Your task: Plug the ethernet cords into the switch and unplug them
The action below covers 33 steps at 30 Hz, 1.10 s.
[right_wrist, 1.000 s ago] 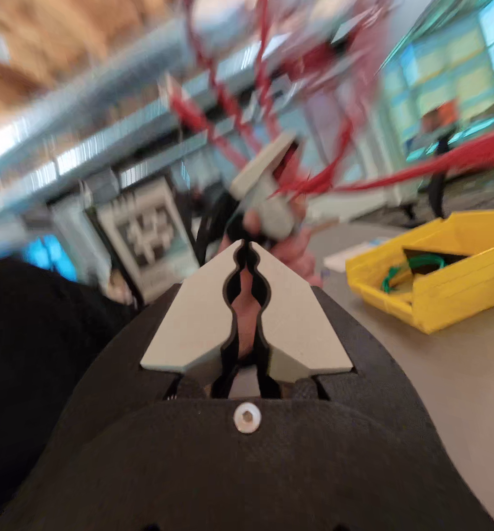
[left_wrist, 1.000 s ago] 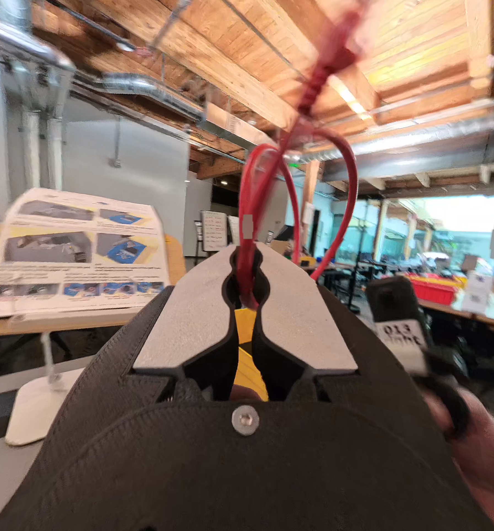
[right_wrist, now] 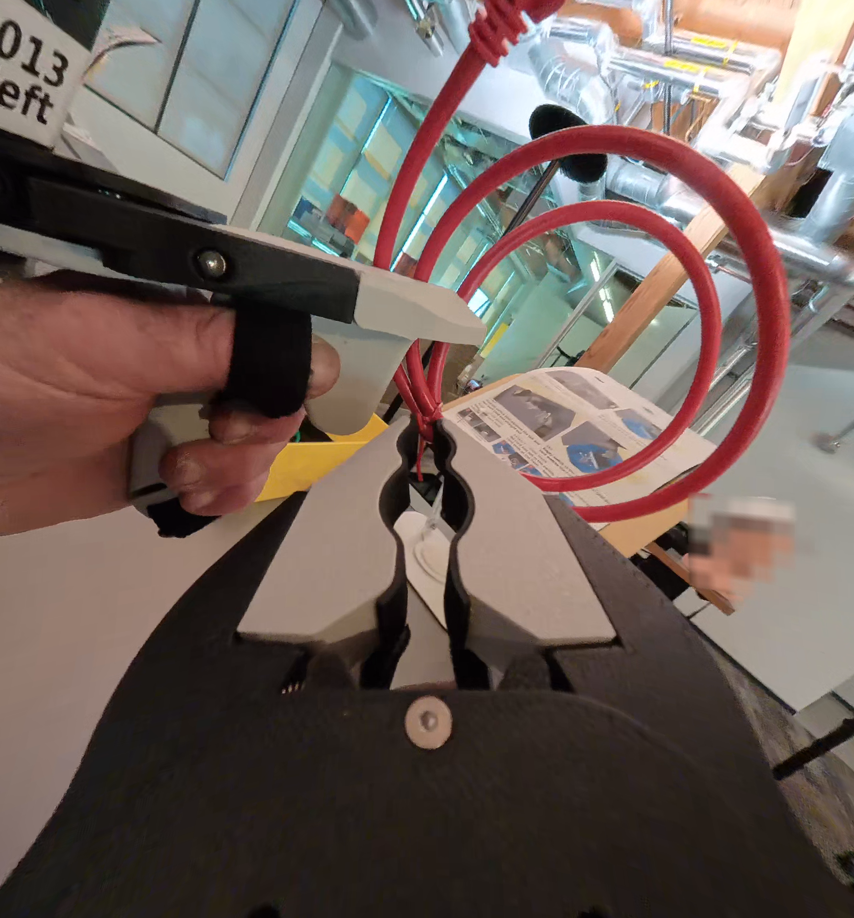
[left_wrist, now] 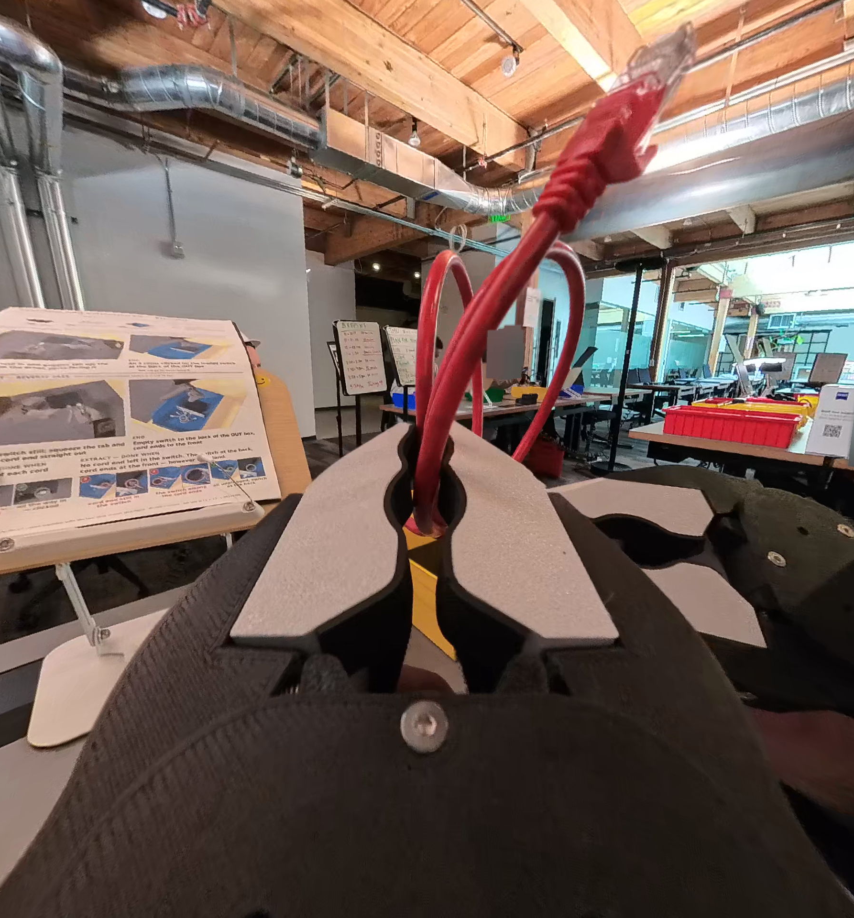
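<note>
My left tongs [left_wrist: 427,477] clamp a coiled red cord [left_wrist: 445,367] raised above the table [right_wrist: 67,621], its plug [left_wrist: 628,109] pointing upward. My right tongs [right_wrist: 427,437] pinch the thin tie [right_wrist: 421,442] binding that coil.

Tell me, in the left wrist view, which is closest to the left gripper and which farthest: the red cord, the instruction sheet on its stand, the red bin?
1. Red cord: clamped in the left gripper, plug rising up right.
2. Instruction sheet: on its stand, just left.
3. Red bin: on a table far off right.
</note>
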Tool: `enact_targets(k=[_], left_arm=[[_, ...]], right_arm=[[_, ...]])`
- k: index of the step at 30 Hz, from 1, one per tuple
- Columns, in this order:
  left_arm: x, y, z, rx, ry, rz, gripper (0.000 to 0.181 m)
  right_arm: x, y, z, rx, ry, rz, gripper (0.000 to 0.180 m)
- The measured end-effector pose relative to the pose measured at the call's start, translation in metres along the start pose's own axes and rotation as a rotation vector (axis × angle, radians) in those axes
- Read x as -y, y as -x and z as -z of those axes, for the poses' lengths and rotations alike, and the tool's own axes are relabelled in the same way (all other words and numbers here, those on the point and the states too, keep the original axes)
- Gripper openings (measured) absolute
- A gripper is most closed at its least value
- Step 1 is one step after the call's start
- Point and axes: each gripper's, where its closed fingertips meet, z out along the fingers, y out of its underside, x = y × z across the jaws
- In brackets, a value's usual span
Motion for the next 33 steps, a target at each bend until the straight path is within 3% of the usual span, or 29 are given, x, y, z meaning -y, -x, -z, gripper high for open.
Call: enact_targets(k=[3, 8, 13, 21, 27, 33], left_arm=[[0.004, 0.001, 0.001, 0.002, -0.012, -0.005, 0.005], [0.004, 0.004, 0.001, -0.005, -0.016, 0.021, 0.005], [0.004, 0.003, 0.001, -0.005, -0.014, 0.021, 0.005], [0.002, 0.003, 0.0, -0.003, -0.006, 0.022, 0.006], [-0.004, 0.006, 0.0, -0.005, 0.021, 0.073, 0.005], [-0.011, 0.009, -0.002, -0.031, 0.054, 0.199, 0.005]], right_arm=[[0.003, 0.0, 0.0, 0.03, -0.032, -0.124, 0.014], [0.0, -0.002, 0.0, 0.093, -0.054, -0.311, 0.005], [0.003, -0.002, 0.002, 0.072, -0.072, -0.261, 0.002], [0.012, 0.001, 0.005, -0.013, -0.057, 0.023, 0.0], [0.014, 0.022, 0.005, -0.03, -0.019, 0.485, 0.0], [-0.002, 0.024, 0.005, 0.042, 0.042, 0.647, 0.0]])
